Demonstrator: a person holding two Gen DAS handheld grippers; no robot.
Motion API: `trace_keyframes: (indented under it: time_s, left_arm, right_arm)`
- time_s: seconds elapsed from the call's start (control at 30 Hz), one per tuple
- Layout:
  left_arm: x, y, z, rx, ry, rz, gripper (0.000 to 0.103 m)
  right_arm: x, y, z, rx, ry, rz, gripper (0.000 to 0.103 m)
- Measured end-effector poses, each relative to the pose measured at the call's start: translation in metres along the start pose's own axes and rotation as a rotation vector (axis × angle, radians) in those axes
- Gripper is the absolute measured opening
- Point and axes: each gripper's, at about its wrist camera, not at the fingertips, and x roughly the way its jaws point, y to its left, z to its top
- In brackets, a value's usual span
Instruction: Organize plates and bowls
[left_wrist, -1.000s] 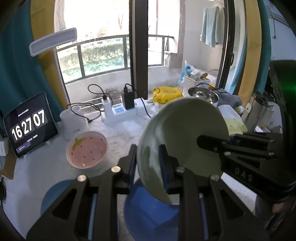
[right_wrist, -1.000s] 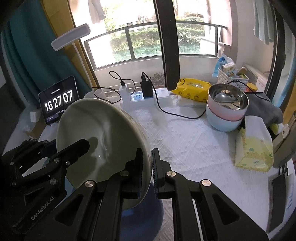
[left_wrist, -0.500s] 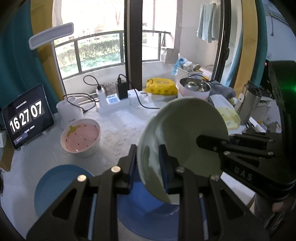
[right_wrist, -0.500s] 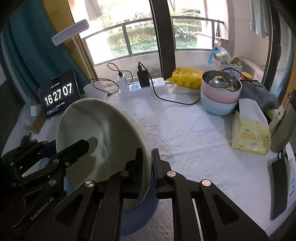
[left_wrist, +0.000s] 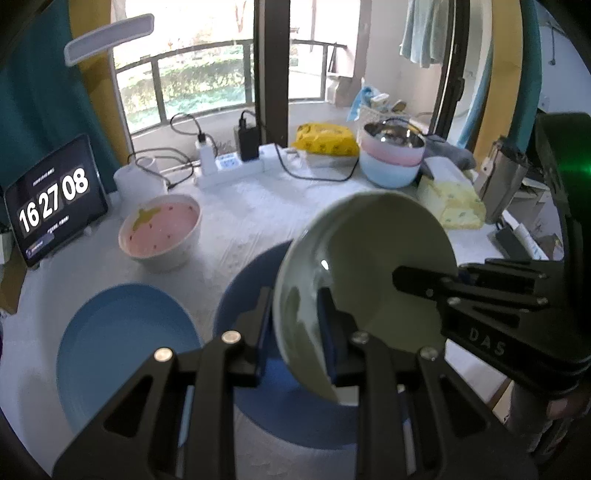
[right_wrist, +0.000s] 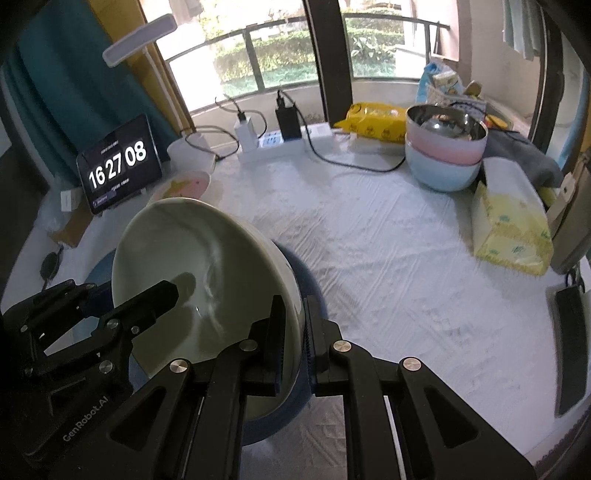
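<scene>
Pale green, the bowl (left_wrist: 369, 273) hung tilted above a dark blue plate (left_wrist: 251, 295) on the white counter (right_wrist: 388, 258). The left claw (left_wrist: 295, 325) and right claw (right_wrist: 293, 332) each pinched opposite sides of its rim. A lighter blue plate (left_wrist: 122, 343) lay beside, near a strawberry-patterned bowl (left_wrist: 160, 230).

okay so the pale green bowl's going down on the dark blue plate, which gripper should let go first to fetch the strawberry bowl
Left, probably. Both grippers clamp the green bowl, left gripper and right gripper on opposite rims. The strawberry bowl sits on the left gripper's side, beyond the lighter blue plate.
</scene>
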Motion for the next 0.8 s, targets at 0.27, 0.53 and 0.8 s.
trace_keyframes:
  time_s: [0.27,0.53,0.8]
  left_arm:
    - [0.013,0.005,-0.014,0.013,0.056,0.040,0.024]
    - [0.023,0.007,-0.020,0.033,0.083,0.057,0.024]
    - [0.026,0.005,-0.020,0.037,0.096,0.056,0.024]
  right_arm:
    - [0.018,0.007,-0.009,-0.018,0.052,0.009,0.011]
    - [0.028,0.013,-0.011,-0.047,0.071,-0.022,0.011]
    - [0.031,0.016,-0.009,-0.057,0.078,-0.041,0.013]
